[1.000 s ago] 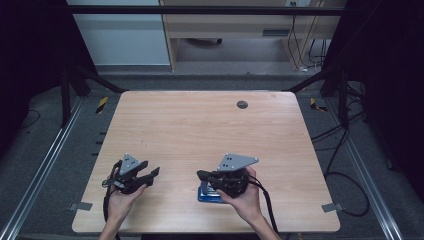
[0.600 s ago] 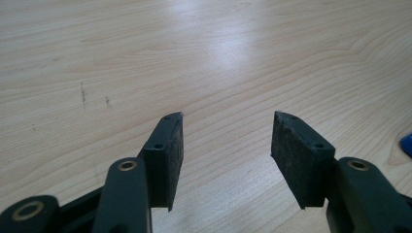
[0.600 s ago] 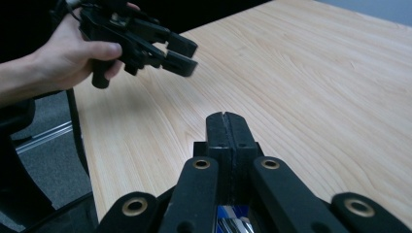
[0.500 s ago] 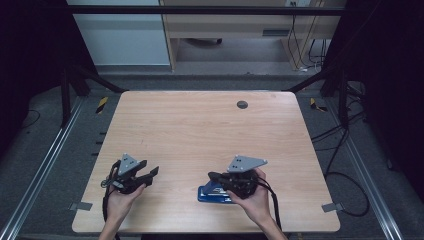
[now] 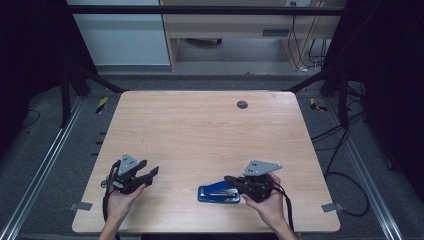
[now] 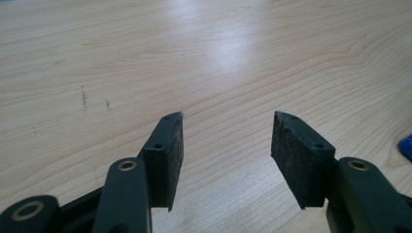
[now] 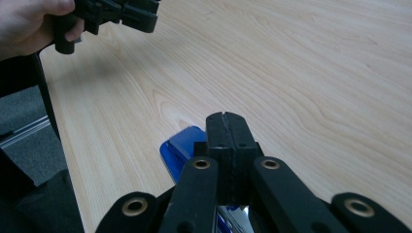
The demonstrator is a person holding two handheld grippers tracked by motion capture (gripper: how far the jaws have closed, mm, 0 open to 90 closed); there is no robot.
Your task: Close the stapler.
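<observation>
Setting: pale wood tabletop (image 5: pixel 200 130) under dim light, dark curtains to either side.
Stapler: blue stapler (image 5: pixel 218 193) lies flat near the tabletop's front edge, right of centre.
Right tongs: right tongs (image 5: pixel 229 178) pressed together with nothing between them, poised over the stapler's back end.
Left tongs: left tongs (image 5: pixel 152 172) spread wide over bare wood, well apart from the stapler.
Background: small dark disc (image 5: pixel 242 104) near the far edge.
</observation>
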